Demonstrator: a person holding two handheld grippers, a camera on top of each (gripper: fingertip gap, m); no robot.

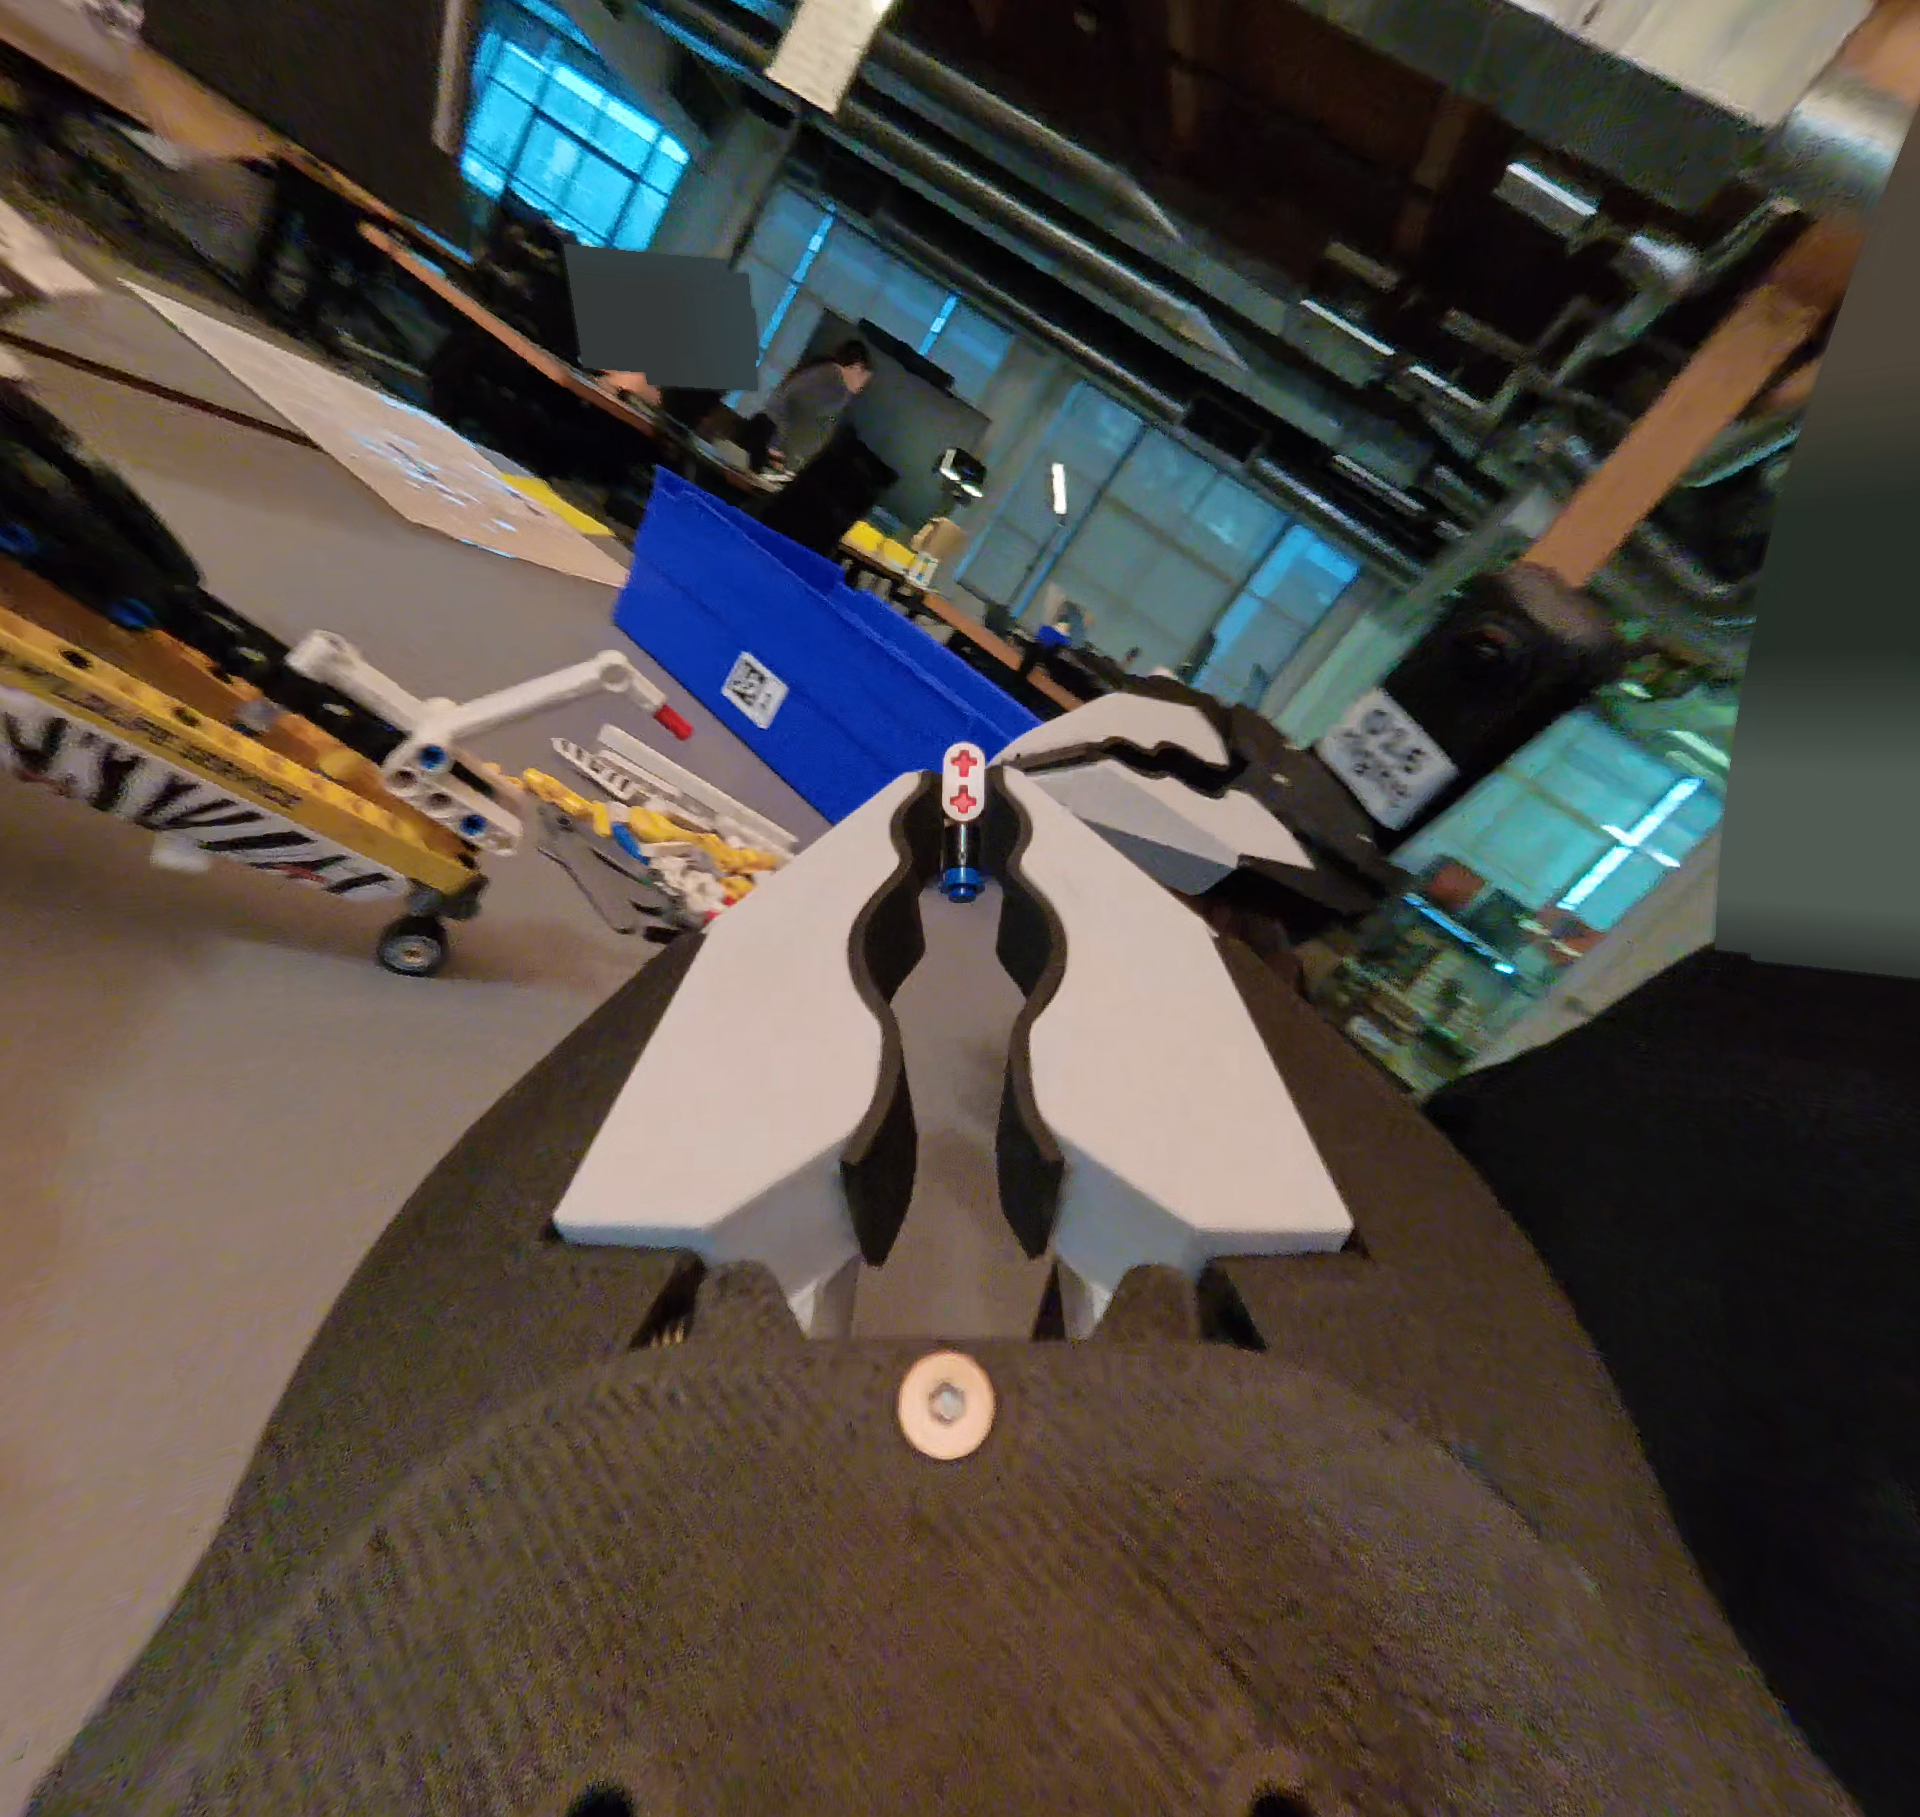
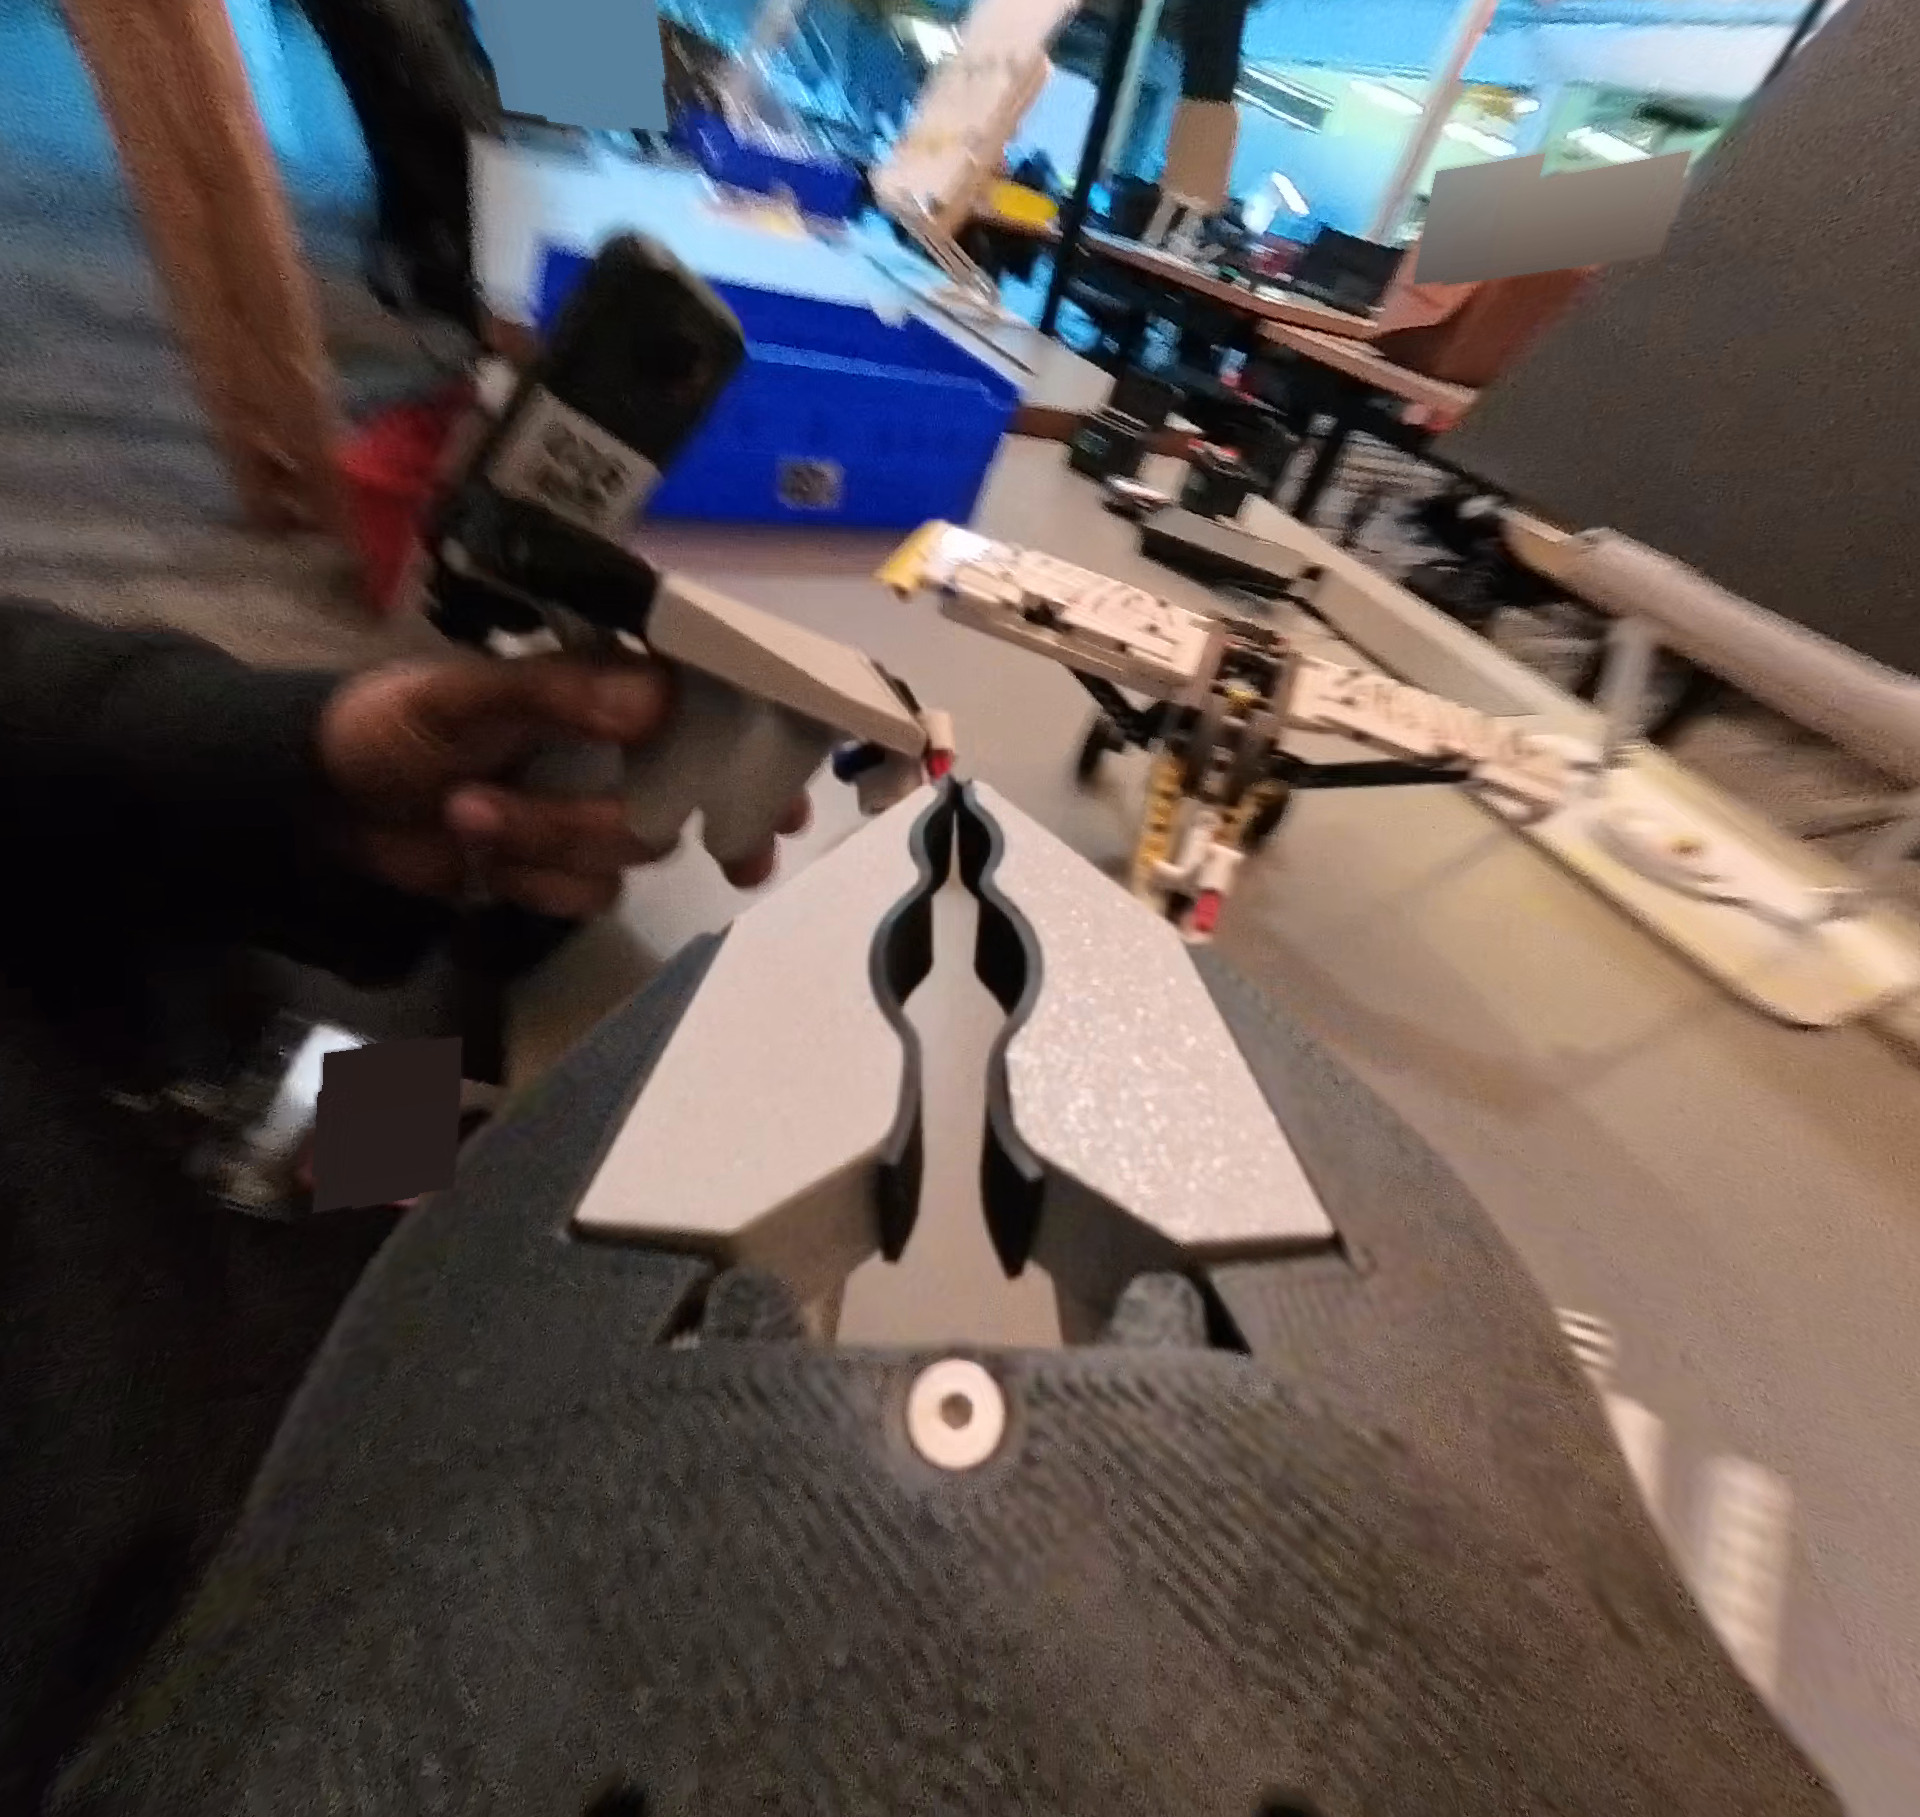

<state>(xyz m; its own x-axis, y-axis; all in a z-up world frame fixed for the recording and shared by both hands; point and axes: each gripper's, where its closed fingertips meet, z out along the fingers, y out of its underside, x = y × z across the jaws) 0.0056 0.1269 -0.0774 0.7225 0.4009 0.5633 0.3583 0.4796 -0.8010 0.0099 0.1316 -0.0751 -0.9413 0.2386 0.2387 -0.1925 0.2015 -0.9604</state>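
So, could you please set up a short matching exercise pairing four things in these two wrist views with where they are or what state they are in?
Things:
1. left gripper
2. right gripper
3. blue bin
4. wheeled brick model

States or places:
A. fingertips closed together, nothing between them
B. clamped on a small white connector piece
C. on the grey table, left of the loose bricks
D. behind the loose bricks

Pairs: 1-B, 2-A, 3-D, 4-C

Glossy plastic blue bin (image 1: 831,666); matt grey tabletop (image 1: 312,988); rough ribbed black gripper body (image 1: 935,1611), smooth metal washer (image 1: 945,1405)
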